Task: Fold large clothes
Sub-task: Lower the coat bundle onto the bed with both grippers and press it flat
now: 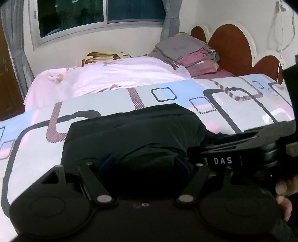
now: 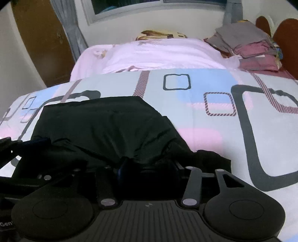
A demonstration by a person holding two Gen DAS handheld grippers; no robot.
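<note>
- Left tongs [image 1: 143, 163]: seen from behind in the left wrist view; the two blue-padded fingers [image 1: 107, 164] stand apart with a bunched fold of the black garment [image 1: 130, 130] filling the gap between them; whether the pads actually press on the cloth cannot be told, since the dark fabric hides the contact.
- Right tongs [image 2: 148, 168]: in the right wrist view a gathered hem of the same black garment [image 2: 104, 122] lies between a blue pad [image 2: 122, 167] and its partner; the gap is narrower than on the left tongs; the grip itself is lost in shadow and cannot be told.
- Garment: spread flat ahead of both tongs on the bed, its near edge lifted and rumpled at the fingertips, its far edge lying straight on the patterned bedsheet [image 1: 177, 96]; a strip of it trails to the right of the right tongs.
- Relation of the tongs: the right tongs [image 1: 232, 149] appear just to the right of the left tongs, with part of a hand [image 1: 285, 188] at the frame edge.
- Background, well beyond the tongs: a pale pink blanket [image 1: 115, 74]; a stack of folded clothes [image 1: 188, 52], grey over maroon, ahead and to the right; a red headboard [image 1: 231, 46]; a window [image 1: 100, 13] with grey curtains.
</note>
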